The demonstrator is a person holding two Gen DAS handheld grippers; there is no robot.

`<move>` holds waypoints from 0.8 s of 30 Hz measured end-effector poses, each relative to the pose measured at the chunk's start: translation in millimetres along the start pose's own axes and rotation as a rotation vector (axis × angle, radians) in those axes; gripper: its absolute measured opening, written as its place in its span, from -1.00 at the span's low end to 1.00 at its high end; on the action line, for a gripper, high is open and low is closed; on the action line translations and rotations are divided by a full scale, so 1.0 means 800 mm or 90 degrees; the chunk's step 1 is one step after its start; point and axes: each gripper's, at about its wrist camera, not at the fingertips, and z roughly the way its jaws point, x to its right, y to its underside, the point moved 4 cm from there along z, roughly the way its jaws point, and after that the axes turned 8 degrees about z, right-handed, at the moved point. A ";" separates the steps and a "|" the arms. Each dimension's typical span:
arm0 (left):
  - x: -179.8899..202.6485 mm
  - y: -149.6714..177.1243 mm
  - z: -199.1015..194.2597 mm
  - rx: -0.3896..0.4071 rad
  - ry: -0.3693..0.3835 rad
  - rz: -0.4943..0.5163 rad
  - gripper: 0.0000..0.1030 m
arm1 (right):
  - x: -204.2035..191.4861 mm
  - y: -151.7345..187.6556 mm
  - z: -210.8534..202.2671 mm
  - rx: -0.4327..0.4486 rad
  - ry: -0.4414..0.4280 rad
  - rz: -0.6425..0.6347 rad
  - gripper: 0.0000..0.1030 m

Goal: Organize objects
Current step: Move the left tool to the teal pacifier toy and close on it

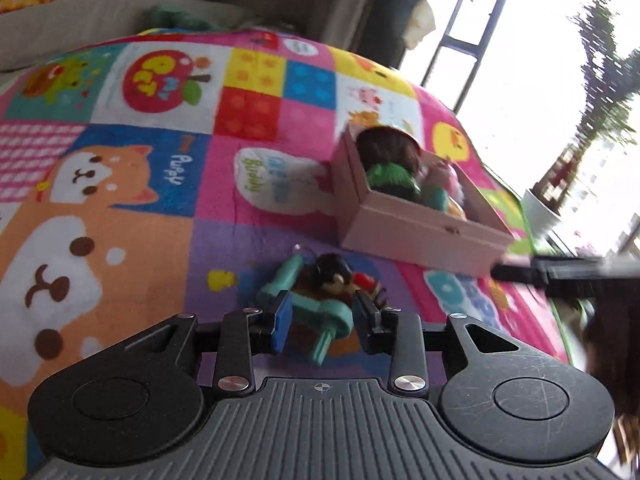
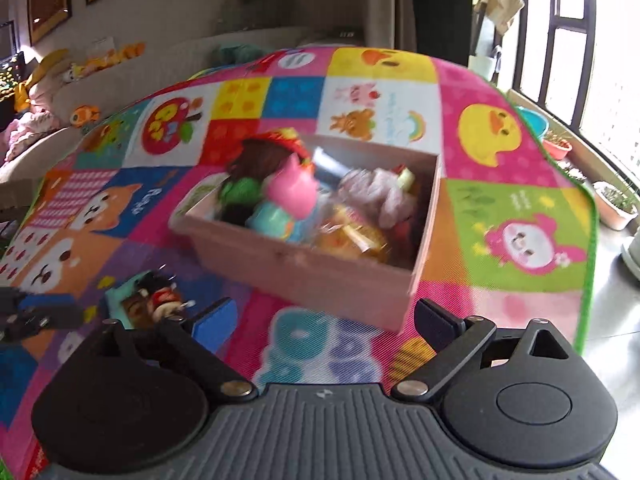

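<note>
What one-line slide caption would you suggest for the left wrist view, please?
Left gripper holding a teal plastic toy over the colourful patchwork play mat, near the toy-filled pink cardboard box.

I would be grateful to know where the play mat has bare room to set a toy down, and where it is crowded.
The play mat lies bare right of the pink box, and left of it, over the puppy squares. The box is packed with toys. It is tight in front of the box, where the teal toy sits between the left gripper fingers; the right gripper hovers open nearby.

Bare play mat lies open before the pink box, which looks crowded with toys; a teal toy cluster obstructs the left.
</note>
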 end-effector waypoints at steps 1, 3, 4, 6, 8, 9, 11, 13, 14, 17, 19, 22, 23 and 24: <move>0.004 -0.003 0.005 0.011 -0.018 -0.004 -0.30 | -0.004 0.005 0.001 -0.002 0.001 -0.002 0.88; 0.012 -0.007 0.018 0.024 -0.038 0.001 -0.30 | -0.009 0.012 0.004 -0.009 0.005 -0.002 0.88; 0.016 -0.007 0.024 0.024 -0.050 0.008 -0.30 | -0.011 0.014 0.006 -0.015 0.007 0.001 0.88; 0.022 -0.004 0.035 0.014 -0.087 0.040 -0.29 | -0.012 0.020 0.008 -0.021 0.009 0.007 0.88; 0.027 0.006 0.039 0.001 -0.111 0.083 -0.25 | -0.012 0.025 0.010 -0.027 0.012 0.008 0.88; 0.028 0.011 0.037 0.004 -0.119 0.102 -0.25 | -0.011 0.028 0.012 -0.031 0.014 0.006 0.89; 0.027 0.018 0.027 0.007 -0.121 0.126 -0.25 | -0.011 0.033 0.016 -0.037 0.024 0.002 0.89; 0.019 0.025 0.014 0.001 -0.120 0.136 -0.20 | -0.010 0.038 0.019 -0.043 0.032 0.003 0.89; 0.014 0.028 0.004 0.010 -0.112 0.140 -0.12 | -0.009 0.040 0.020 -0.047 0.031 0.006 0.89; -0.005 0.031 -0.028 0.036 -0.132 0.154 -0.08 | -0.008 0.047 0.025 -0.062 0.026 0.024 0.90; -0.020 0.030 -0.046 0.041 -0.161 0.150 -0.18 | -0.009 0.052 0.026 -0.067 0.022 0.030 0.90; -0.046 0.026 -0.062 0.023 -0.096 0.082 -0.19 | -0.013 0.059 0.025 -0.067 0.011 0.033 0.92; -0.051 0.025 -0.065 0.017 -0.063 0.052 -0.19 | -0.013 0.061 0.025 -0.066 0.009 0.034 0.94; -0.053 0.024 -0.068 0.014 -0.035 0.027 -0.19 | -0.014 0.062 0.025 -0.066 0.007 0.035 0.94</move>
